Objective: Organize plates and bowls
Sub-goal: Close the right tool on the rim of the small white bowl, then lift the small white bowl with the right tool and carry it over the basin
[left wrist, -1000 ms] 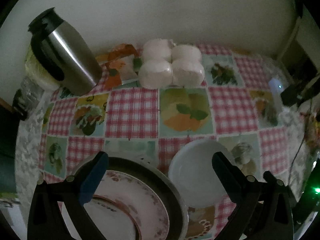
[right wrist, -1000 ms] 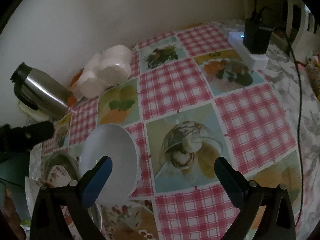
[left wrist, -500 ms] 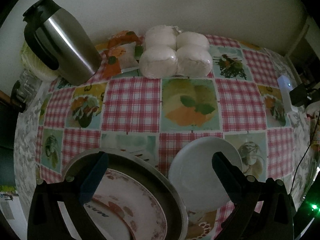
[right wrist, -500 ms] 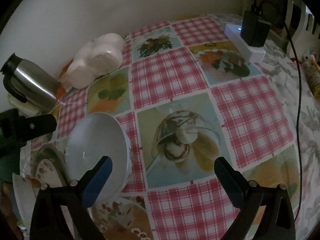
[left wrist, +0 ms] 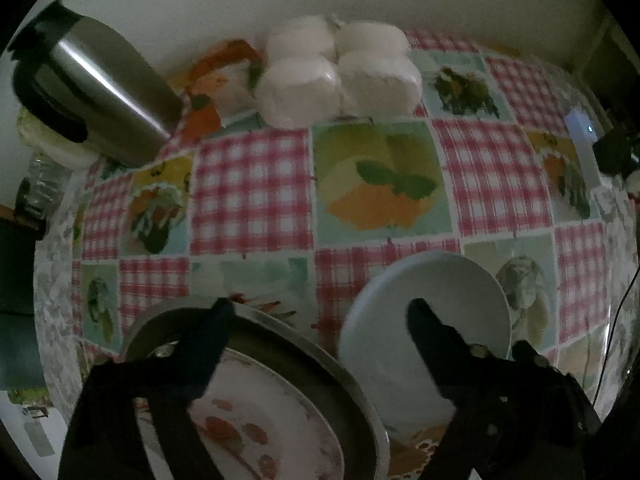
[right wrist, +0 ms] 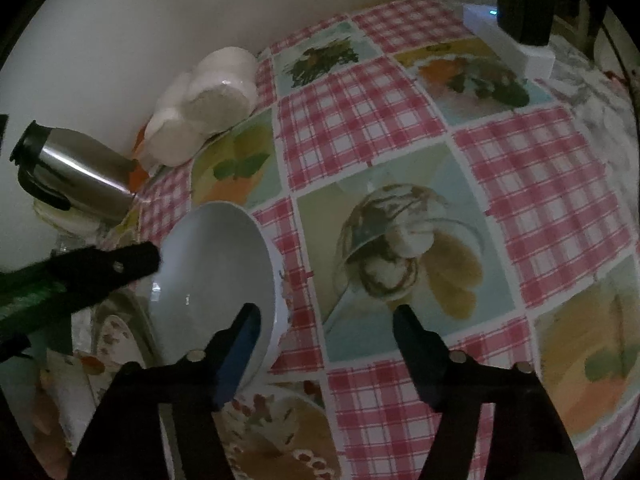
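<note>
Presently, step in hand: first grasp of the sorting; both tools are lining up on crockery, nothing lifted.
White bowl: plain round white ceramic bowl [right wrist: 216, 276], resting on the checked surface, its rim just beside the metal tray; seen in the left view too [left wrist: 428, 320].
Patterned plate: round pale plate with red floral marks [left wrist: 256, 420], lying inside the tray.
Metal tray: round dark-rimmed steel tray [left wrist: 332, 364], at the near left of the surface, carrying the plate.
Left tool: left tool [left wrist: 320, 312], pointing down; jaws closing, one finger over the tray's far rim, the other over the bowl; the pads press on nothing that can be seen.
Right tool: right tool [right wrist: 326, 316], angled down; jaws closing, its left finger inside the bowl's near edge, the right finger over bare cloth; the bowl wall lies between them, not yet pinched.
Next move, judged: the right tool wants to settle lower so the bowl's wall sits squarely between the pads before closing; the left tool likely needs to centre on the tray rim instead of straddling two things.
Surface: red-and-white check tablecloth with fruit panels [right wrist: 360, 120].
Flask: brushed steel flask with black lid [left wrist: 100, 92], far left, well apart.
Rolls: pack of four white paper rolls [left wrist: 340, 76], by the wall.
Power strip: white power strip with black plug [right wrist: 516, 40], far right.
</note>
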Tool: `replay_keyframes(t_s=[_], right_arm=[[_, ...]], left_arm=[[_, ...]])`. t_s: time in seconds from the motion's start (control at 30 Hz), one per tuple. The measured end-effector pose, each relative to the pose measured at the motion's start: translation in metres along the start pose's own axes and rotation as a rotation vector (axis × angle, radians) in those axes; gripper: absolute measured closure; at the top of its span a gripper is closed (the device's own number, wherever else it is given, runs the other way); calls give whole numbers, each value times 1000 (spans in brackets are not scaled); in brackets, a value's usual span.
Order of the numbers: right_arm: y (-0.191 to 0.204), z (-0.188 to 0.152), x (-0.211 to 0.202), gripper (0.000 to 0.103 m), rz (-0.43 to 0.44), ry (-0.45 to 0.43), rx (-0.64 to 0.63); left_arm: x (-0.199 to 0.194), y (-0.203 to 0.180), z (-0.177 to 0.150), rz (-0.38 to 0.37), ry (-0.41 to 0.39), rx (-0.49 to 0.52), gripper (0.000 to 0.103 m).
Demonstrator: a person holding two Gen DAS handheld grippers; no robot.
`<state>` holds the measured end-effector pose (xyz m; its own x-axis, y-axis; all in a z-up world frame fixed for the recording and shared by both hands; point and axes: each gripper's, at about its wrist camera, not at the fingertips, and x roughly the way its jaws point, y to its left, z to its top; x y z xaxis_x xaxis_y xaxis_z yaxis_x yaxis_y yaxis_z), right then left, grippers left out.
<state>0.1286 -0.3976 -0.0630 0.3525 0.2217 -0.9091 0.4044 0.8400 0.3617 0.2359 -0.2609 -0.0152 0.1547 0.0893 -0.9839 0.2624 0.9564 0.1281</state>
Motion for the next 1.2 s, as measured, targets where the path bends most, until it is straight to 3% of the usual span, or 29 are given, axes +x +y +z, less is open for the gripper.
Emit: replay_keyframes(t_s=[0.1,0.3,0.47,0.77,0.87,1.0,1.2], right_arm=[[3,-2,4,45,26,16,-5],[9,-2,11,65,75,28,-9],[13,-2,11,84,112,22,-2],[-9,3,2,85,97,-9,72],[-20,4,-1,85,104,-17,103],[-29,5,-2,85,113,-16,133],[-30,3,5,84,119,18,137]], left_arm=[[11,-10,-3,15,34,35,31],[14,-19,-3,77,20,87,41],[16,-25,-3,58,32,97,48],[24,-37,-8,26,48,113,49],[28,-42,-10,9,60,116,54],[32,-47,-13,-64,81,105,72],[29,-54,-20,-84,61,86,74]])
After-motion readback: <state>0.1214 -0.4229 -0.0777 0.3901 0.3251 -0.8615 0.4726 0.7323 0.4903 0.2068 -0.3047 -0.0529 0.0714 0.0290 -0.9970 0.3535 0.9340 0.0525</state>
